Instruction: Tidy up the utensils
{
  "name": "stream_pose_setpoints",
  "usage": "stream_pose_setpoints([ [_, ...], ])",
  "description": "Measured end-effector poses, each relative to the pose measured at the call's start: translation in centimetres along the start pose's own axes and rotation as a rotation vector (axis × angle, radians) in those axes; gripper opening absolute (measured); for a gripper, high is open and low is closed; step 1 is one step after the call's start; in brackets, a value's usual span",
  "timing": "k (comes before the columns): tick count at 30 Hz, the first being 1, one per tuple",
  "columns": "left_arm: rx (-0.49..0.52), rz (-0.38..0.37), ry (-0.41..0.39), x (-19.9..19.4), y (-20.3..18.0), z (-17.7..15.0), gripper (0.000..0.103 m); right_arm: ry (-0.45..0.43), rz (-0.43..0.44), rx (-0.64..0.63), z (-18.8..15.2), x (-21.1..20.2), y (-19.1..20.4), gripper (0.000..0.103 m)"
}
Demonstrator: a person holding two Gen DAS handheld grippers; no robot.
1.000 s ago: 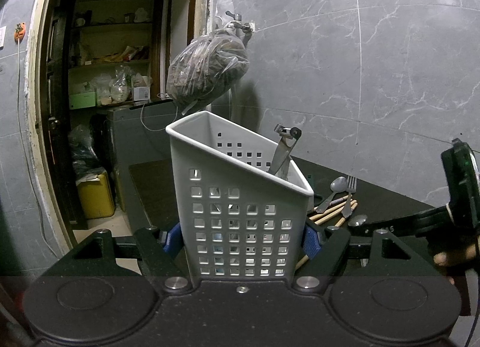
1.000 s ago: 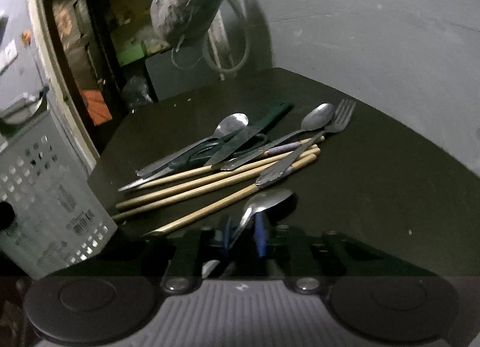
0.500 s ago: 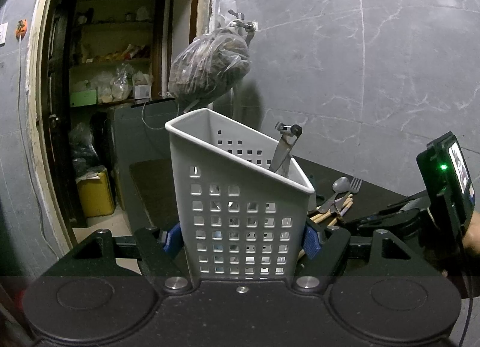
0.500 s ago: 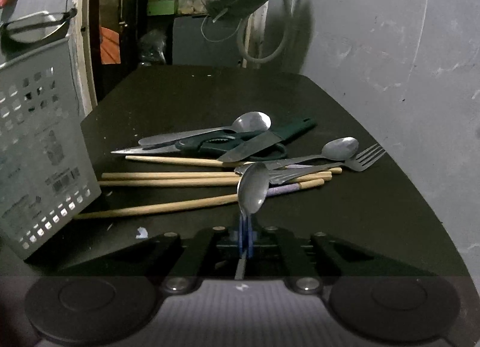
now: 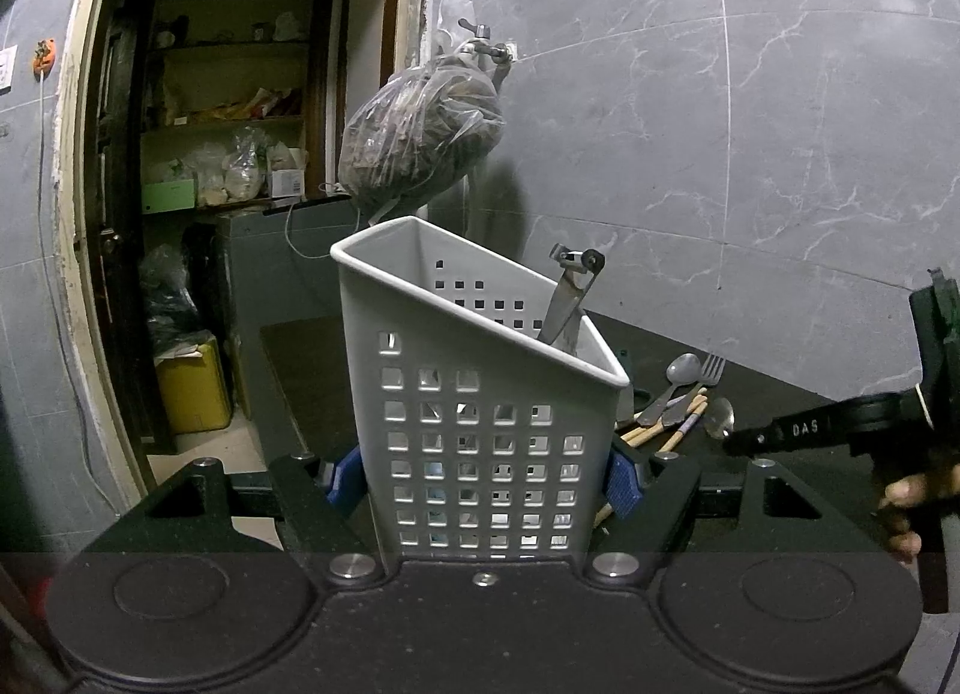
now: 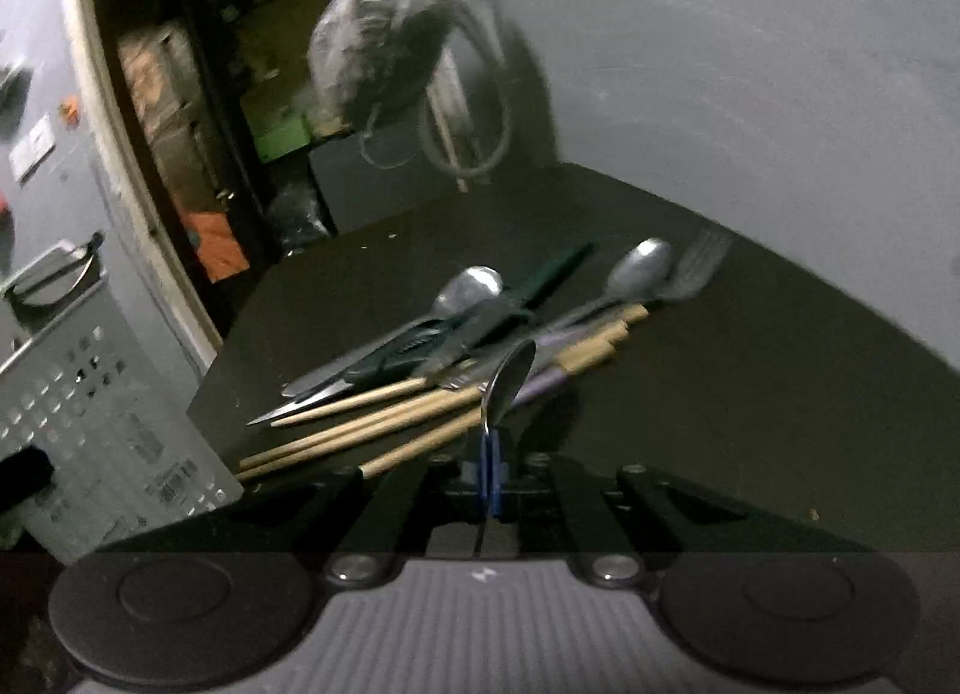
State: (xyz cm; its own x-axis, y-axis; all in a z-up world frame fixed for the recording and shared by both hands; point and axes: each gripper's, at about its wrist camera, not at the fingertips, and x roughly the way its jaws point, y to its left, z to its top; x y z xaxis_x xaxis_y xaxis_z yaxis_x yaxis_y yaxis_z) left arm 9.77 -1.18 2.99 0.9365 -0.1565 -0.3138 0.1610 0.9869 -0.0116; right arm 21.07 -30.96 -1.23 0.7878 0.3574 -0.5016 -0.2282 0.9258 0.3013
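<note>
On the left, we held the white basket (image 5: 480,430) between the blue pads (image 5: 345,475) of our left hand-held gripper (image 5: 483,481), its jaws spread wide and pressed against the basket's two sides. One metal tool (image 5: 570,301) already stood inside, leaning on the far rim, so we judged the sorting barely begun. Behind the basket a full plastic bag (image 5: 420,145) hung from a wall tap, and an open doorway showed cluttered shelves (image 5: 222,124); neither was in our way.

Moving right across the dark tabletop (image 6: 750,370), most of the work remained. Scissors with dark green handles (image 6: 420,352), a spoon (image 6: 474,283) beside them, several wooden chopsticks (image 6: 384,412), another spoon (image 6: 642,268) and a fork (image 6: 699,265) lay loose in an overlapping heap, just beside the basket's right side.

On the right, our right hand-held gripper (image 6: 489,457) was clamped fully shut on the handle of a third spoon (image 6: 510,376), whose bowl rose edge-on above the heap, seemingly clear of it. That view was blurred, so we could not make out finer detail. To our judgement this spoon was the next piece for the basket; the leaning tool inside and the basket's higher left rim were what it had to clear.
</note>
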Motion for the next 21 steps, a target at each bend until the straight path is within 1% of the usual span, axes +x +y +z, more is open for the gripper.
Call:
stream_pose_setpoints([
  [4, -0.001, 0.001, 0.0, 0.0, 0.0, 0.0, 0.076, 0.029, -0.014, 0.018, -0.2, 0.5, -0.9, 0.002],
  [11, -0.001, 0.0, 0.0, 0.0, -0.1, 0.0, 0.076, 0.049, -0.045, -0.05, -0.1, 1.2, 0.3, 0.004],
  [17, -0.001, 0.002, 0.0, 0.1, 0.0, 0.0, 0.076, 0.069, -0.05, -0.113, 0.2, 1.7, 1.2, 0.008],
  [20, 0.0, 0.002, 0.0, 0.1, 0.0, 0.0, 0.076, 0.073, -0.055, -0.165, 0.2, 2.0, 1.9, 0.006],
  [21, 0.0, 0.002, 0.0, 0.1, 0.0, 0.0, 0.076, 0.07, -0.062, -0.186, 0.1, 2.1, 2.2, 0.003],
])
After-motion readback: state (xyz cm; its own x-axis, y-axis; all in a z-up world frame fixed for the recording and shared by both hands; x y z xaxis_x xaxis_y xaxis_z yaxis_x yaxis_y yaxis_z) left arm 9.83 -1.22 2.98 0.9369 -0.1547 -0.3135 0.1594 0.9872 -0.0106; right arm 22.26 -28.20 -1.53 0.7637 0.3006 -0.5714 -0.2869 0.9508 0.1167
